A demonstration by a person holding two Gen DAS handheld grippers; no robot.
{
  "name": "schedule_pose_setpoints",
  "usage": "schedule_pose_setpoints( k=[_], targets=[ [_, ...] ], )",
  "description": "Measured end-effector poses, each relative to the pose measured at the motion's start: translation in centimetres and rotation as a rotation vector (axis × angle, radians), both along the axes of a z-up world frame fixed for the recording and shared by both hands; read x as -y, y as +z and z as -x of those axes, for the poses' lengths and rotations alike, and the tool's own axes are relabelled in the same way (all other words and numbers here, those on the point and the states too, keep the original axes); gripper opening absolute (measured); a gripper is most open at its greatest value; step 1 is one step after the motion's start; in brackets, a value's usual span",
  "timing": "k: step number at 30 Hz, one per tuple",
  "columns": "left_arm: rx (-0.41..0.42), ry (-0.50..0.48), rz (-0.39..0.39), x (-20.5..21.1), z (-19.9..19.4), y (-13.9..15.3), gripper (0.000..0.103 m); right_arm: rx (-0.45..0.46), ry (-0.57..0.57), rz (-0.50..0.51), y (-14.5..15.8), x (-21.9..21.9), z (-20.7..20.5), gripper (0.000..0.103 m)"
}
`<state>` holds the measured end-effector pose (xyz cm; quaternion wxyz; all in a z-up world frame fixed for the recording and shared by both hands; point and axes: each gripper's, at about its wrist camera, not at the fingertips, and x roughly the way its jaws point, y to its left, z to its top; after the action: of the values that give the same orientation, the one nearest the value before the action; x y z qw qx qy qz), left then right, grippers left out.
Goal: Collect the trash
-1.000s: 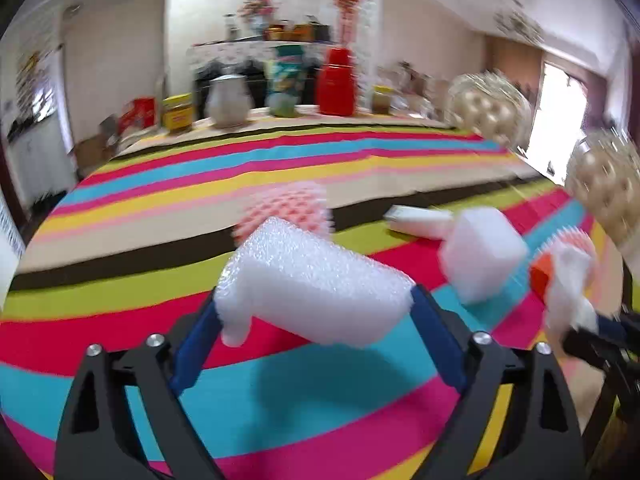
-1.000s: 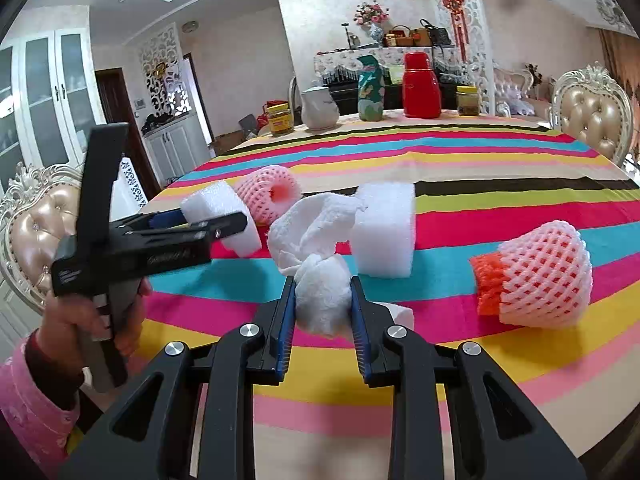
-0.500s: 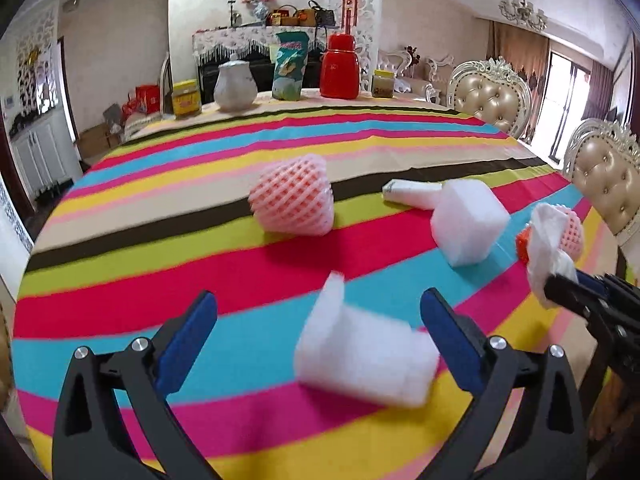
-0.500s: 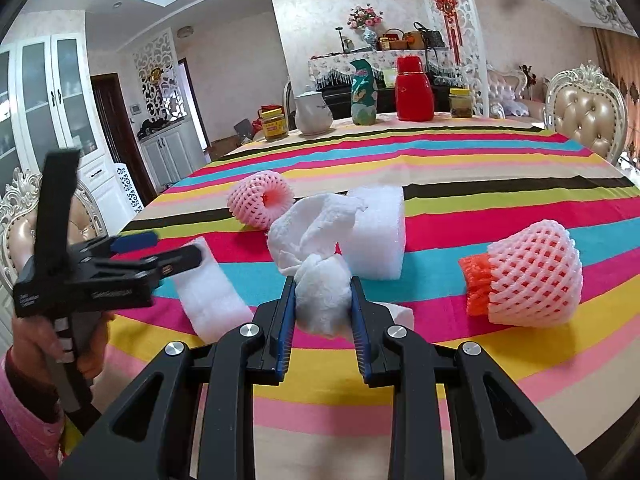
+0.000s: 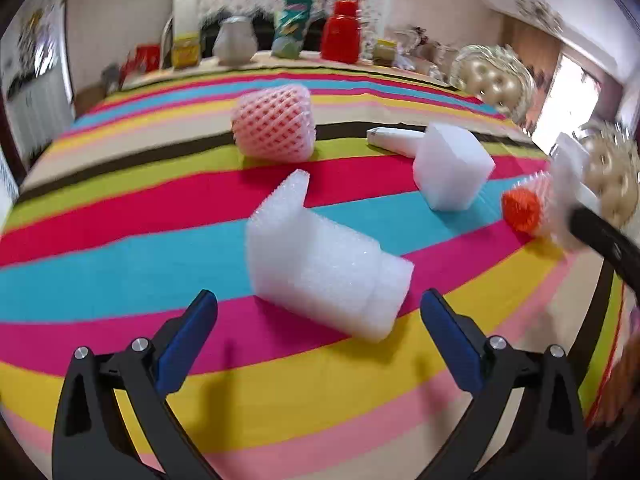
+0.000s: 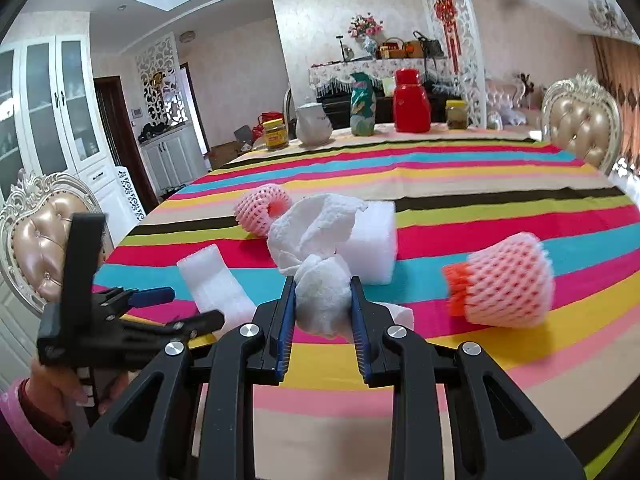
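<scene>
My left gripper [image 5: 318,312] is open and empty just behind a folded white foam sheet [image 5: 320,264] that lies on the striped tablecloth [image 5: 120,248]. The sheet also shows in the right wrist view [image 6: 216,284], with the left gripper [image 6: 172,306] beside it. My right gripper [image 6: 323,300] is shut on a crumpled white tissue [image 6: 316,256] above the table. A pink foam fruit net [image 5: 276,124], a white foam block [image 5: 450,168], and an orange-and-pink net [image 6: 504,284] lie on the cloth.
A flat white wrapper [image 5: 394,138] lies behind the foam block. Jars, a white jug [image 6: 314,124], a green bag and a red jug [image 6: 412,100] stand at the table's far edge. Padded chairs [image 6: 580,120] stand around the table.
My left gripper opened and let go of the foam sheet, which dropped onto the cloth. The left gripper drew back behind it. My right gripper kept its hold on the tissue.
</scene>
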<state>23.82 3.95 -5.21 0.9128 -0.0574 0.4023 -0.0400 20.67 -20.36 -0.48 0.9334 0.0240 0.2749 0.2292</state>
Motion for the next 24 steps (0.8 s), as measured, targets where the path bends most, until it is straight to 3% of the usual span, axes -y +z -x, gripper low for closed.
schedule_pose_setpoints(
  k=[5,10,12,15,20,24],
  targets=[
    [-0.013,0.135,0.03,0.3,-1.8,0.6,0.098,0.022,-0.034,-0.012,1.2,1.7,0.6,0.026],
    [-0.066,0.217,-0.013,1.7,-4.0,-0.6,0.098,0.019,-0.035,-0.017,0.9,2.2,0.8,0.026],
    [-0.093,0.209,-0.027,2.0,-4.2,-1.1,0.093,0.006,-0.032,-0.022,0.5,2.4,0.8,0.026],
    [-0.066,0.181,-0.023,1.9,-3.2,-0.8,0.087,-0.007,-0.025,-0.022,-0.2,2.4,0.9,0.026],
    [0.035,0.083,-0.059,2.3,0.0,0.5,0.077,-0.038,-0.014,-0.007,-1.4,2.0,1.1,0.026],
    [0.1,0.016,-0.069,2.7,2.3,1.4,0.075,-0.047,-0.019,0.004,-1.7,1.5,1.8,0.026]
  ],
)
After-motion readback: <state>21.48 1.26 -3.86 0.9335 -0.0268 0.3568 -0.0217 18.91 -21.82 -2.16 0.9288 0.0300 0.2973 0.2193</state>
